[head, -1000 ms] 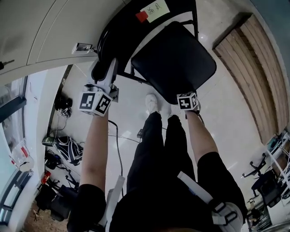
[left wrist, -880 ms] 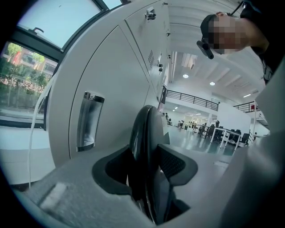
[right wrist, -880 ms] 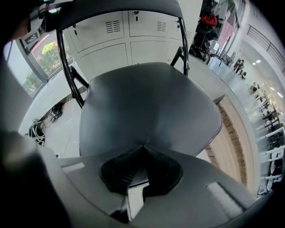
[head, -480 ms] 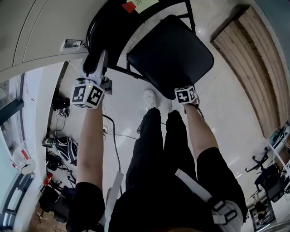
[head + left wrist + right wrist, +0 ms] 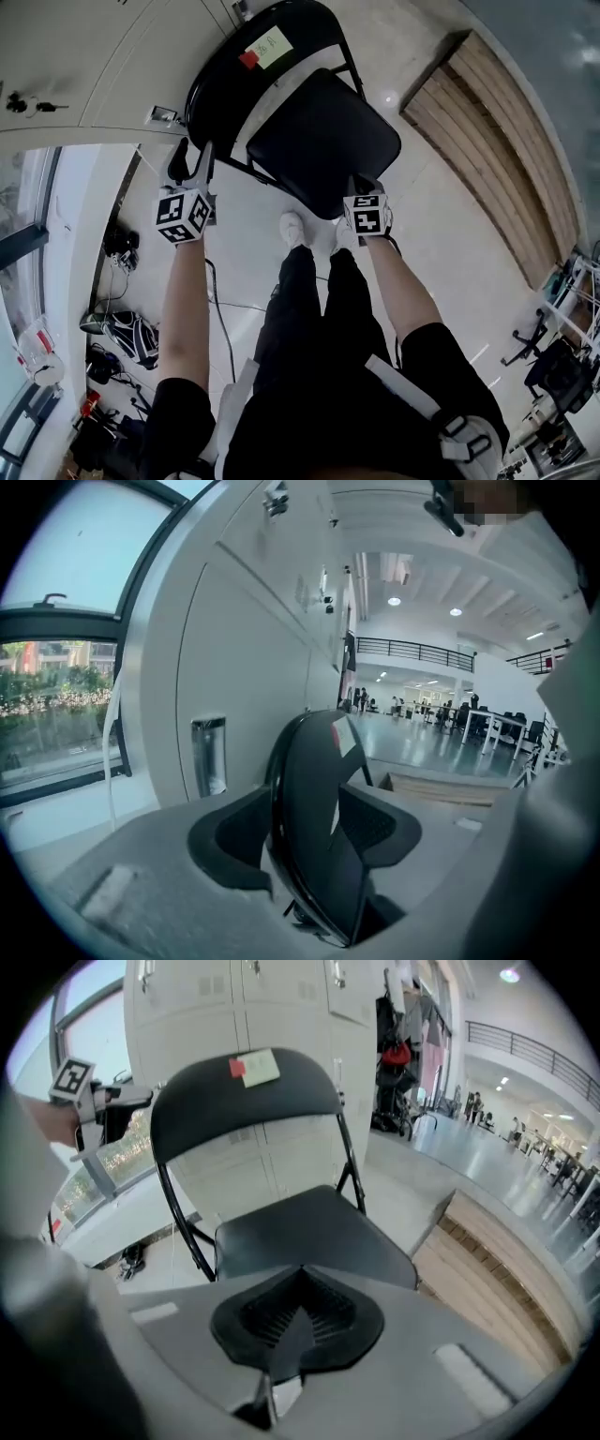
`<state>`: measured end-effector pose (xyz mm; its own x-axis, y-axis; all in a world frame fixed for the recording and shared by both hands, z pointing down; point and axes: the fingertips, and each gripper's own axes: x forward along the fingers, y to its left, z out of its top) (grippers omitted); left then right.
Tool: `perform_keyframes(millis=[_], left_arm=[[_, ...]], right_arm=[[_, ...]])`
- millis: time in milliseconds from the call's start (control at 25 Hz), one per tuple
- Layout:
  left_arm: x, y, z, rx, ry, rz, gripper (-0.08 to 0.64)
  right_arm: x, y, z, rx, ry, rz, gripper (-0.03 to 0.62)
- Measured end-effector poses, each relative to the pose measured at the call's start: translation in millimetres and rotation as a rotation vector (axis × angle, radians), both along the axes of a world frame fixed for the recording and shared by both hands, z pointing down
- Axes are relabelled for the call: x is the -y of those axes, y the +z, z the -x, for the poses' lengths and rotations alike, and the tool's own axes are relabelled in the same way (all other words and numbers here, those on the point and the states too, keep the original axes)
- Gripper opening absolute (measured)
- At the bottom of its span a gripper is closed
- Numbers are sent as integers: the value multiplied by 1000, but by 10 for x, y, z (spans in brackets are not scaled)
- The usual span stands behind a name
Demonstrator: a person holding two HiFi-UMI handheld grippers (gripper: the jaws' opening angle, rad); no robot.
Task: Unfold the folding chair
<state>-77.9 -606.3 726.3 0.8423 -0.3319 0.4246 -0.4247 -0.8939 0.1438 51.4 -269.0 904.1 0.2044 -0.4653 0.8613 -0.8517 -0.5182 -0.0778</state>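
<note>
Standing unfolded on the floor (image 5: 450, 234) beside white cabinets (image 5: 84, 66), the folding chair (image 5: 323, 141) has its backrest (image 5: 234, 80) edge between the left gripper's (image 5: 190, 161) opening jaws. The right gripper (image 5: 359, 187), clenched on nothing, hovers at the seat's front edge.

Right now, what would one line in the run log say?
chair: unfolded, seat down | left tongs: opening, backrest between them | right tongs: shut, empty, by seat front

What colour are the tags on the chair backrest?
Red tag, pale yellow note; right gripper view shows best.
</note>
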Motion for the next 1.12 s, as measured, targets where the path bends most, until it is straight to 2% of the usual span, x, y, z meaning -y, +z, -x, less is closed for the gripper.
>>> perform_keyframes(millis=[200,400,440,600,840,1120], left_arm=[[-455,-535,-272,-138,44,32,231],[-766,-1135,-428,-243,98,55,213],[-794,-1259,-431,-254,103,47,197],[-853,-1799,-434,-321,102,-3,0],[-1253,-2453,-299,-405,140,-69,0],[-1916,-2850,-214,-521,22,-93,0]], right_arm=[[290,-987,-413,-125,52,-183,6],[540,-1983,-522,-170,81,-330,6],[576,-2172,-537,-177,80,-361,6],[619,-2932,-695,-254,43,-478,6],[127,-3743,-926,-319,75,-618,6],[-733,-4176,-1151,-352,22,-706,6]])
